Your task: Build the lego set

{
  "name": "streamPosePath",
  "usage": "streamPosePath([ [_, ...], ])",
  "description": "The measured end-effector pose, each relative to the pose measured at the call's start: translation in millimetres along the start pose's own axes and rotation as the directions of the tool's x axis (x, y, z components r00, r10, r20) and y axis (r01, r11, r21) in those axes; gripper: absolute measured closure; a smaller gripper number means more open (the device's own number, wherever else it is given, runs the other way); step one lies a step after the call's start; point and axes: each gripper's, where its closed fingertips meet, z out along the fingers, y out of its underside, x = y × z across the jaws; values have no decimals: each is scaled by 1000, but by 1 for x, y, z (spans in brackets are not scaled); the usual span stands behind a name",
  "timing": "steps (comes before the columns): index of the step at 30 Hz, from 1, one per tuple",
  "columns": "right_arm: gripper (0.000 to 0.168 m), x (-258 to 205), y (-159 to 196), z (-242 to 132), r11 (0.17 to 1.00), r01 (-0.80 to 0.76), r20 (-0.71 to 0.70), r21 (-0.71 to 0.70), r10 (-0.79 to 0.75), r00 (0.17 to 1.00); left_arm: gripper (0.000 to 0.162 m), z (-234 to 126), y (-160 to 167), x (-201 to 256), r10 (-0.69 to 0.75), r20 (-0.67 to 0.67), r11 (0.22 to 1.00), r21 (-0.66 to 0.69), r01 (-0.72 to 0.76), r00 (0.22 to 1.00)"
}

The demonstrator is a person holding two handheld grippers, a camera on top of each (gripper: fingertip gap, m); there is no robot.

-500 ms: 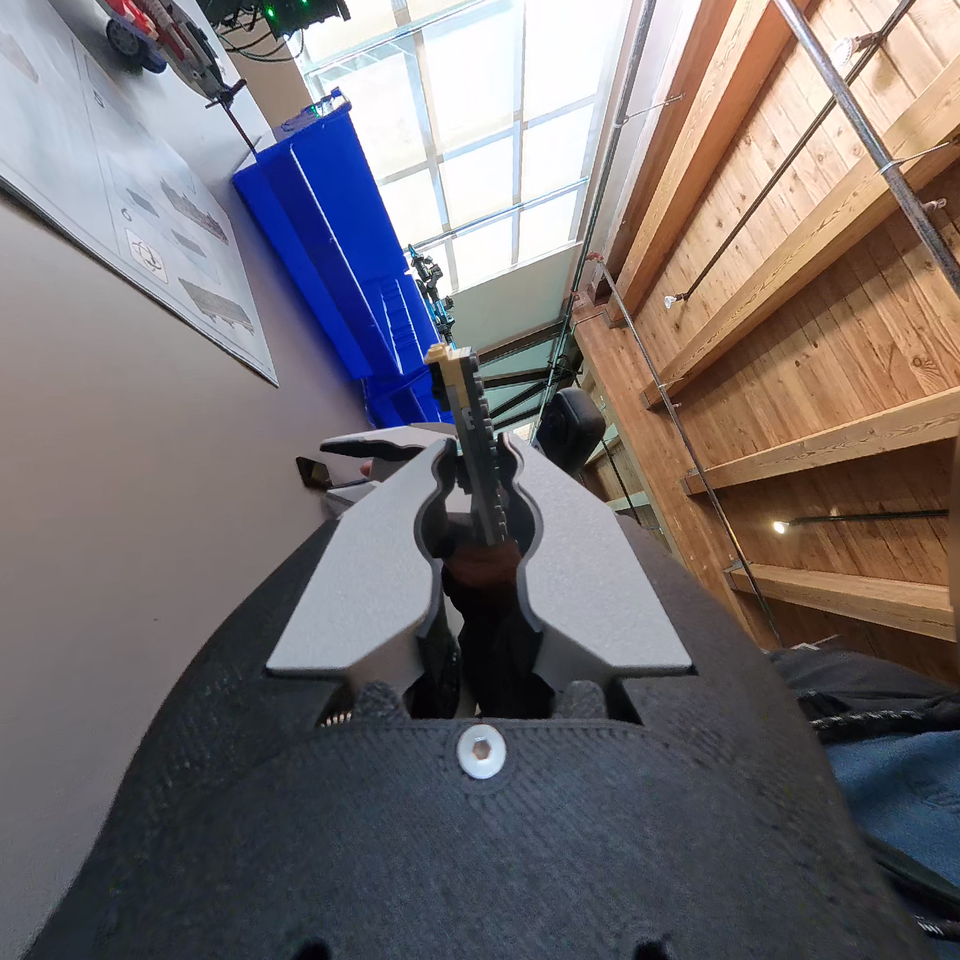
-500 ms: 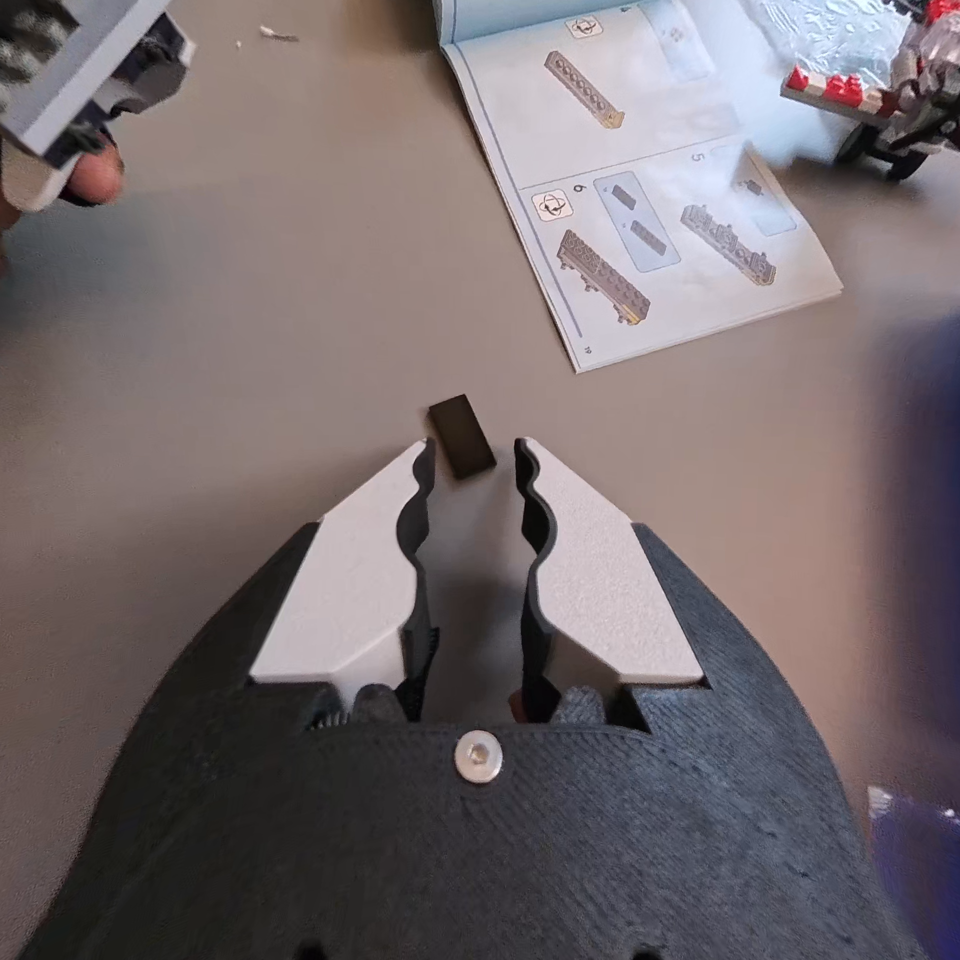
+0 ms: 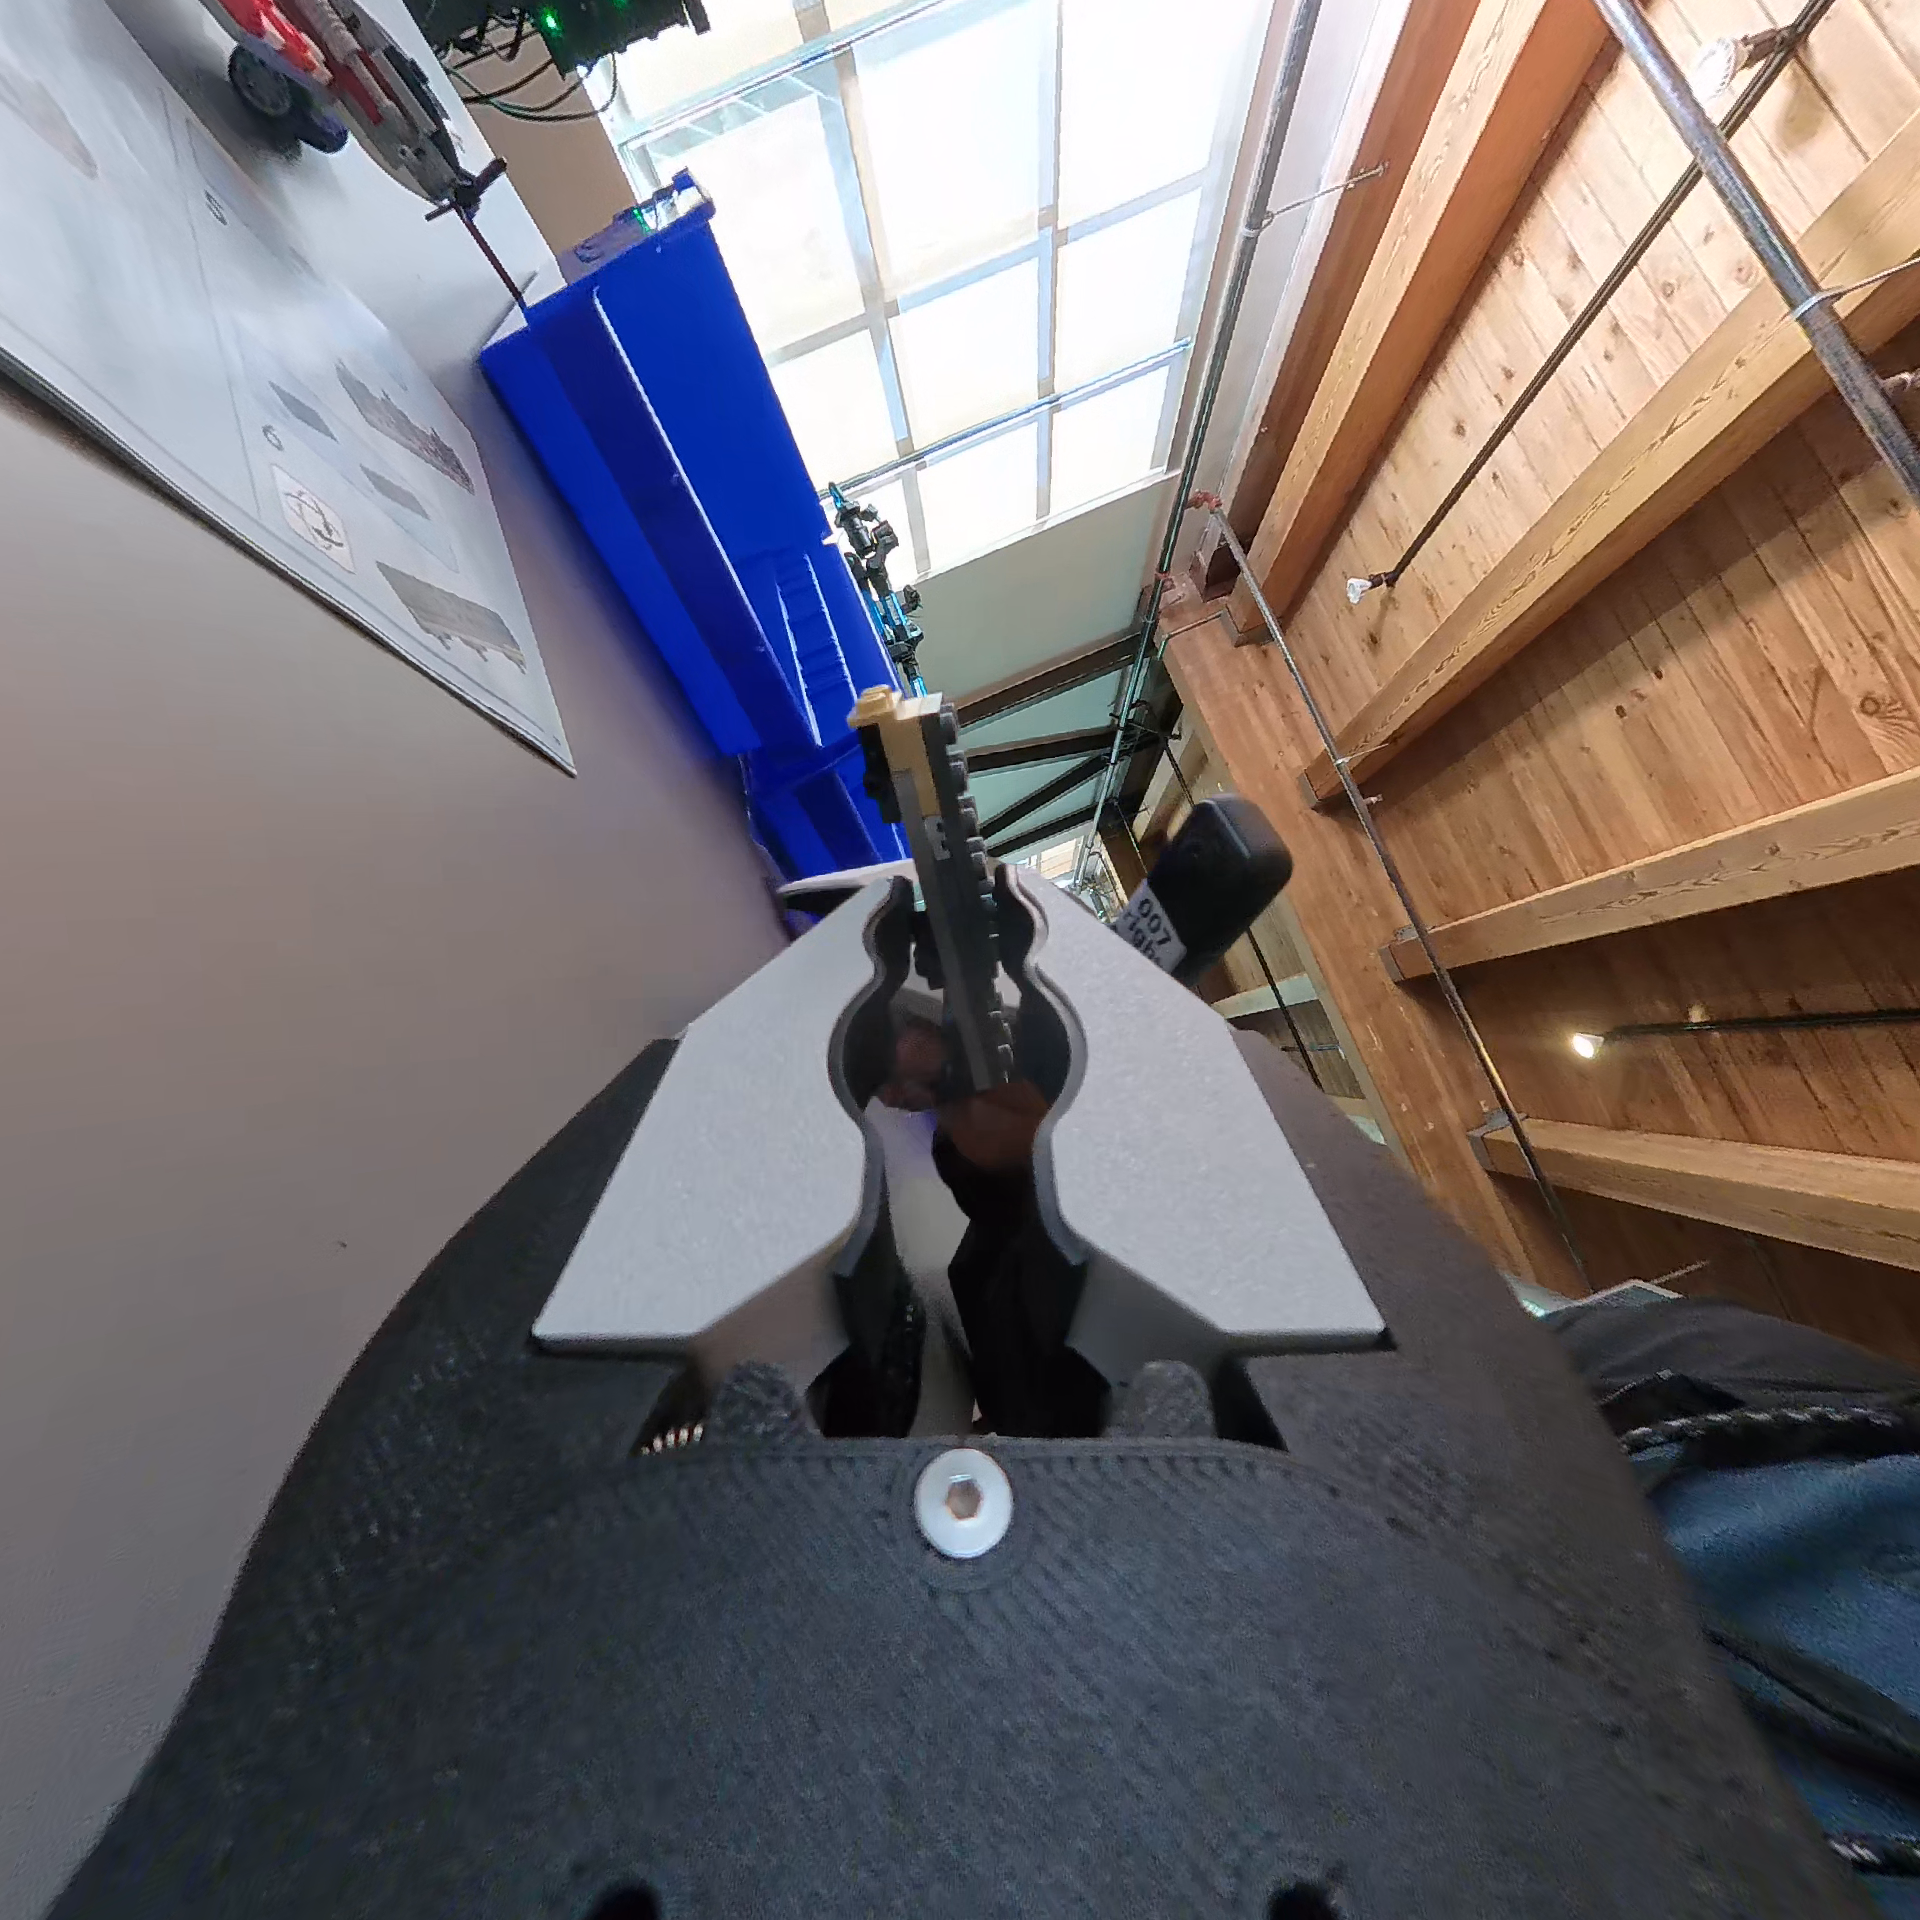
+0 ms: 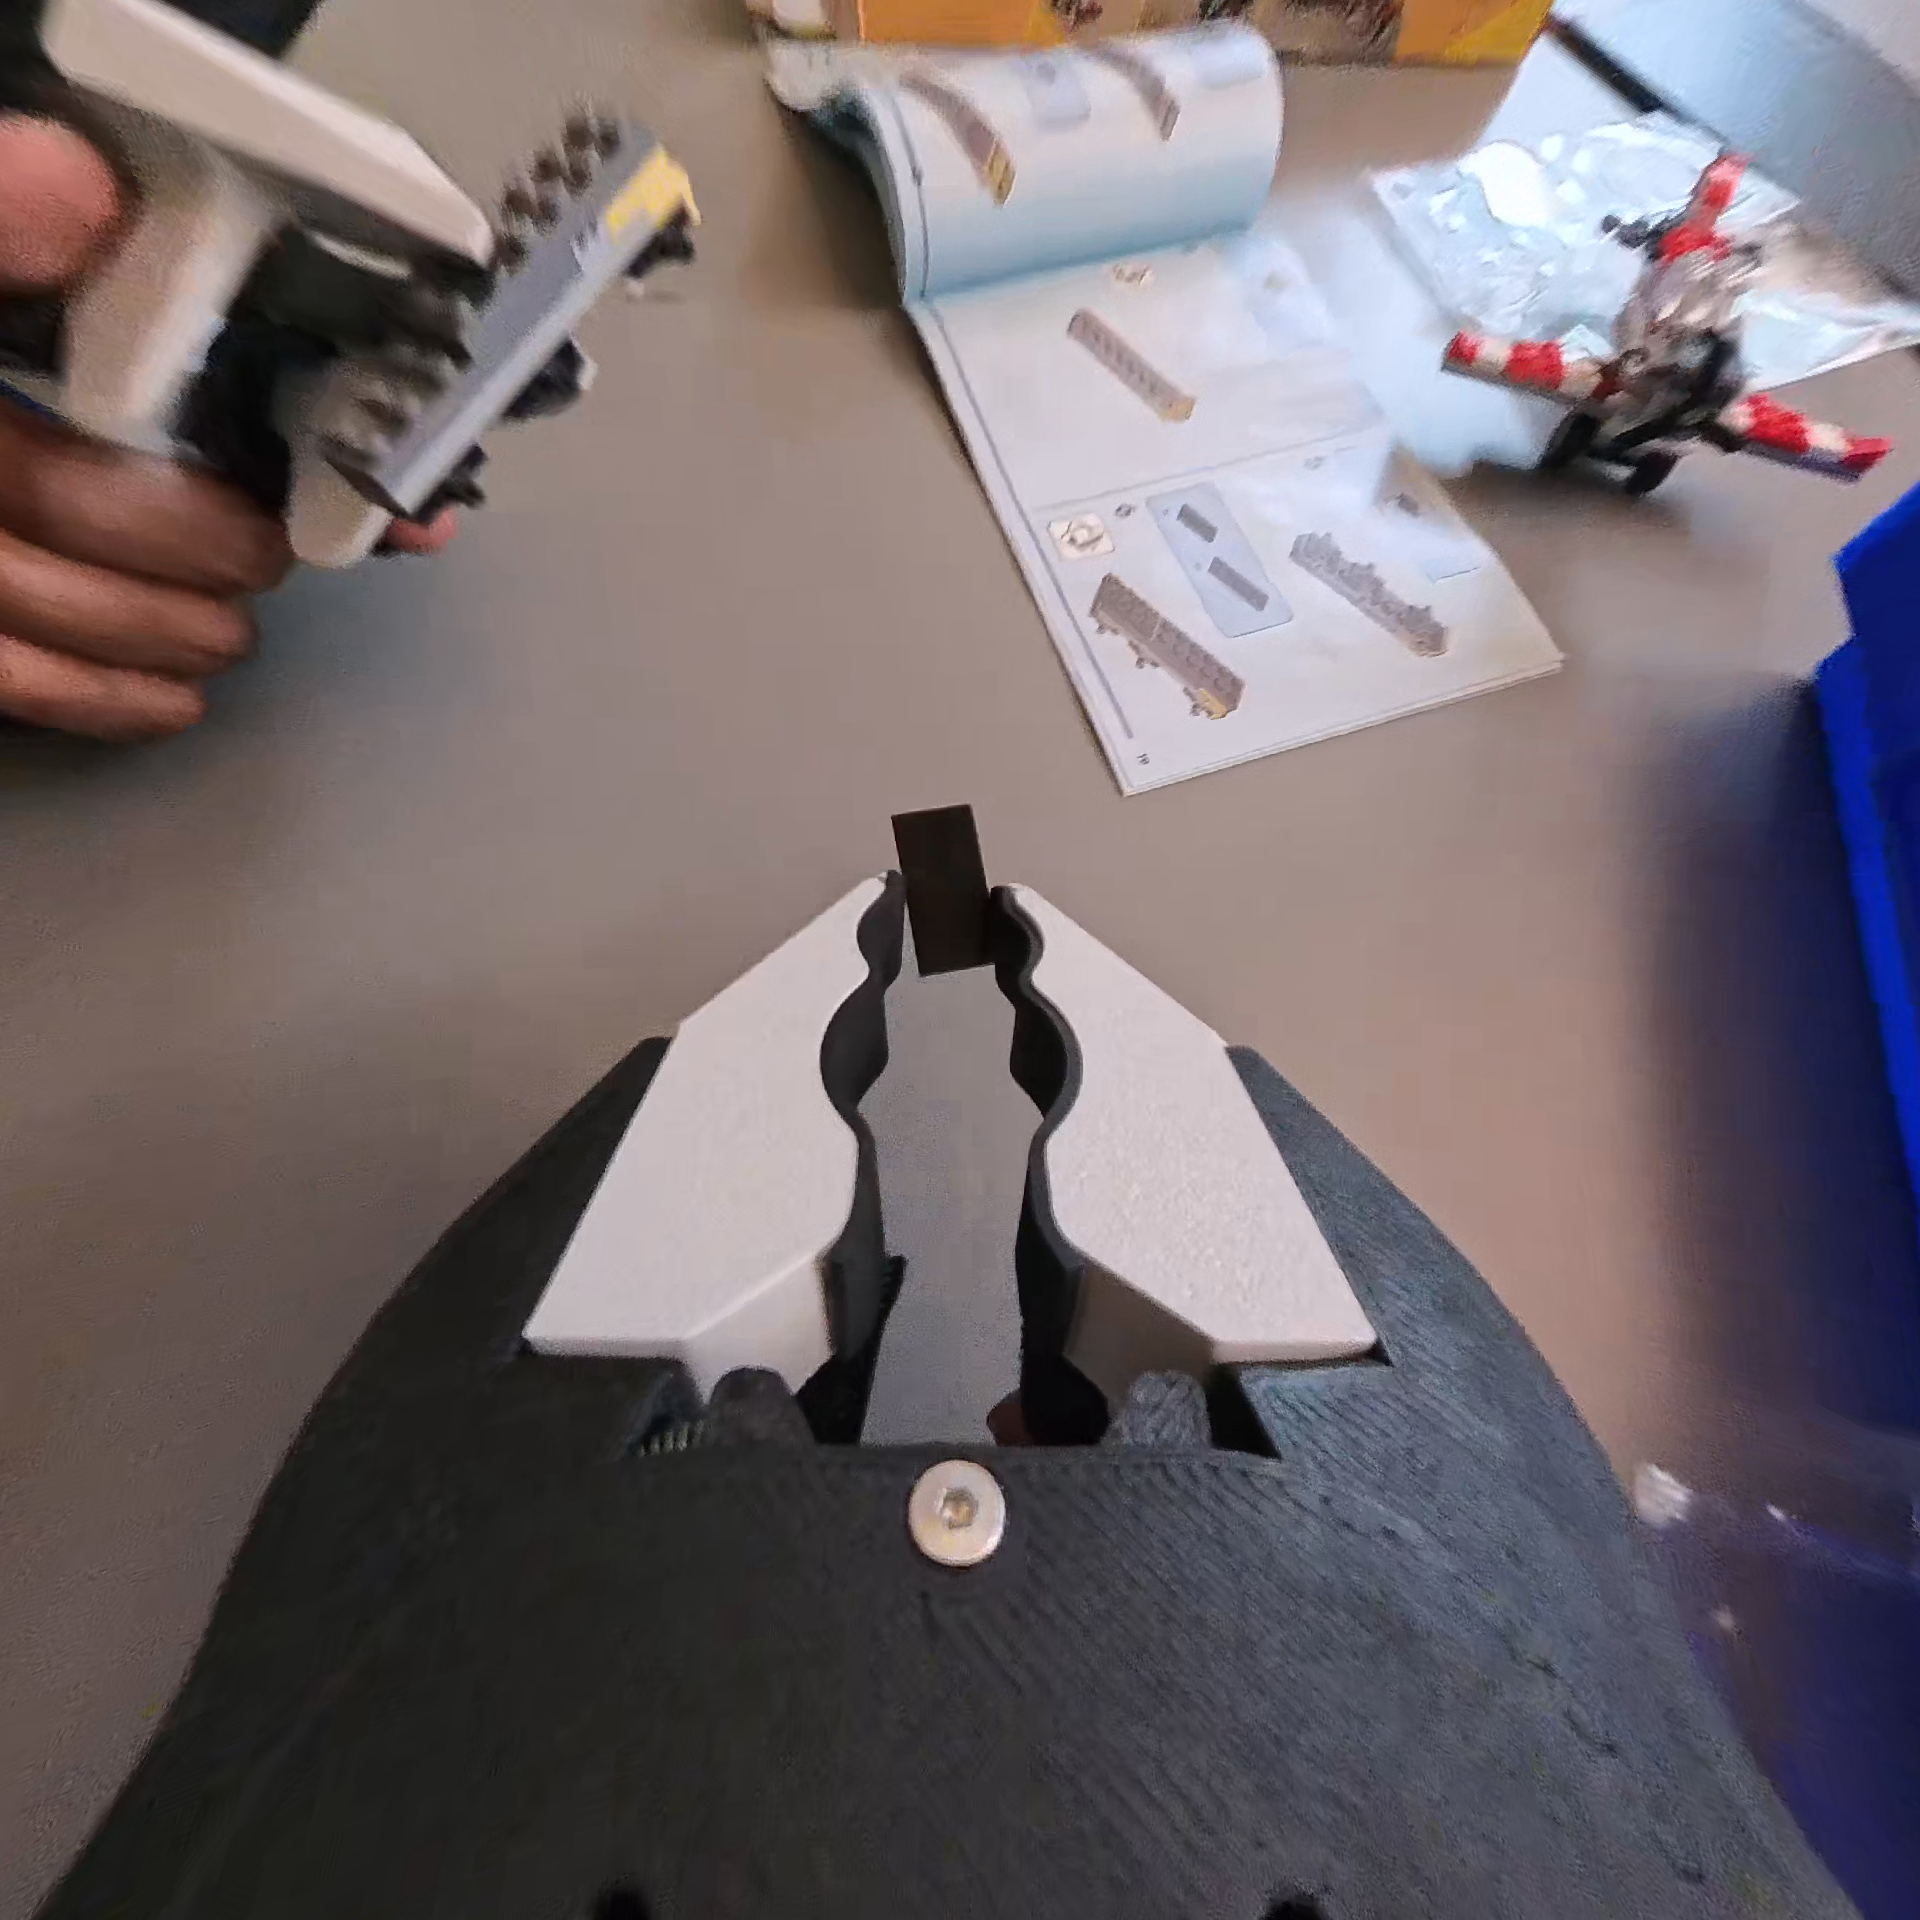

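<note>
On the grey table (image 4: pixel 623 935), one open instruction booklet (image 4: pixel 1247 499) and one red-winged lego plane (image 4: pixel 1662 364) lie ahead-right of the right gripper (image 4: pixel 943 894), now clenched on one dark flat tile (image 4: pixel 940 888) that earlier lay loose. The left gripper (image 3: pixel 951 914) stays clamped on one grey studded lego beam (image 3: pixel 951 883), which now shows ahead-left.

Booklet (image 4: pixel 1226 499) on table (image 4: pixel 520 831); plane model (image 4: pixel 1662 343) right of it.

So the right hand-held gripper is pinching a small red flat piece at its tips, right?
Not red. The small flat piece pinched at the tips of the right hand-held gripper is black, as the right wrist view shows.
</note>
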Motion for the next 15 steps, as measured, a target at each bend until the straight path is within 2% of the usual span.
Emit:
streamPosePath([
  [1,151,2,-4,-8,1000,-10,-9,24,10,1000,147,0,0,-1,2,3,1000,0,-2,1000],
  [5,151,25,-14,-53,994,-36,-101,105,47,994,147,1,-2,-7,7,19,1000,4,-7,1000],
  [8,151,59,-15,-96,985,-79,-211,154,111,971,148,7,-3,-8,31,30,999,8,-31,999],
  [12,151,112,-3,-151,966,-147,-363,212,218,906,148,23,-1,-12,32,37,999,4,-32,999],
  [15,152,142,15,-175,949,-210,-434,236,297,851,148,45,3,-13,31,22,1000,-4,-31,999],
])
